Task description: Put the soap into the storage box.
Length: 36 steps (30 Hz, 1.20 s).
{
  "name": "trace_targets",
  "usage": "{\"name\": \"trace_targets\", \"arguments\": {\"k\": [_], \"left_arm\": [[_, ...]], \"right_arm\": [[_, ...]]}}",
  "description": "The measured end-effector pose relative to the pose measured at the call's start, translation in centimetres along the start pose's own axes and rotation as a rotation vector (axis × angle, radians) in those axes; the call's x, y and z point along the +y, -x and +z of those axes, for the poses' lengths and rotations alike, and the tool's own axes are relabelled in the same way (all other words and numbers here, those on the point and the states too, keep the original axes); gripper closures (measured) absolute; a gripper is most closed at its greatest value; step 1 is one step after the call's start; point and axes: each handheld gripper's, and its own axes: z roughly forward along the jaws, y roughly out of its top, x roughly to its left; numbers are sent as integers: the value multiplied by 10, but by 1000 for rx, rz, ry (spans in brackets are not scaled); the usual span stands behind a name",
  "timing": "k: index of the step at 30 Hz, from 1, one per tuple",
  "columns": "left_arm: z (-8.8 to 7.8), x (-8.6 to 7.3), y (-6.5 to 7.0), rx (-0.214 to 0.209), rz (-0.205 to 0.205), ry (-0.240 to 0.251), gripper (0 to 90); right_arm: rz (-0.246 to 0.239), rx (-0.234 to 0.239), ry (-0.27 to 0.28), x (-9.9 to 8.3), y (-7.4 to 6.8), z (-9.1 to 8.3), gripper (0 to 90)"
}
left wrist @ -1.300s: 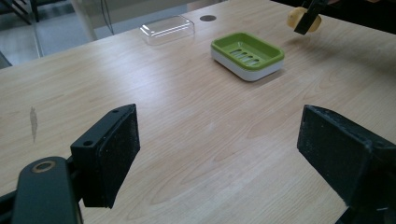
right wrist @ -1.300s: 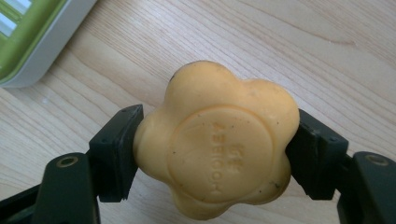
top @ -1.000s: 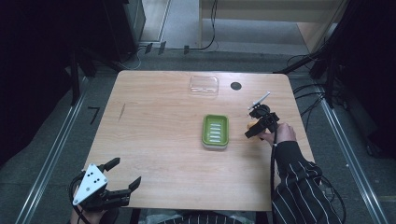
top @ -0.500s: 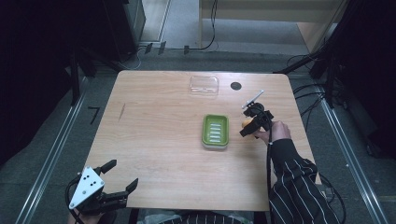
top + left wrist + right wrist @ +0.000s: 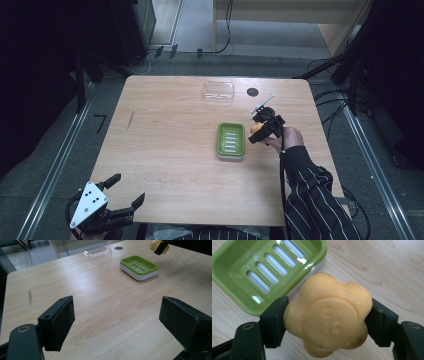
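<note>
The right gripper is clenched on a yellow-orange, flower-shaped bar of soap, its two black jaws pressing the bar's opposite sides with the stamped round face turned toward the gripper's camera. In the high view this gripper hangs just above the table, with the soap showing as a small orange spot at its tip. The relation that matters most is between the held bar and the green rectangular plastic soap dish with a slotted floor: the dish lies just beside the soap, toward the person's left, its long axis running away from the person, and its near rim sits right behind the bar in the right gripper view. By my judgement the soap is not yet over the dish's hollow; a short sideways carry toward the left and a lowering would bring it onto the slats. The right hand is much the nearer to the dish. The left gripper stands released, jaws wide apart and holding nothing, at the near left corner of the light wooden table, well apart from the dish. Farther back, a clear plastic lid rests near the table's far edge.
</note>
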Motion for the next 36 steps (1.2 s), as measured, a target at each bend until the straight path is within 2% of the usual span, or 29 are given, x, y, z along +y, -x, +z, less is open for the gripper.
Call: {"name": "trace_targets", "arguments": {"k": [12,36], "left_arm": [[-4,-2,0,10,-2,-4,136],[-7,-4,1,23,-7,-11,135]], "right_arm": [[-41,12,46,12,-14,-2,280],[-106,17,68,27,-34,2,279]]}}
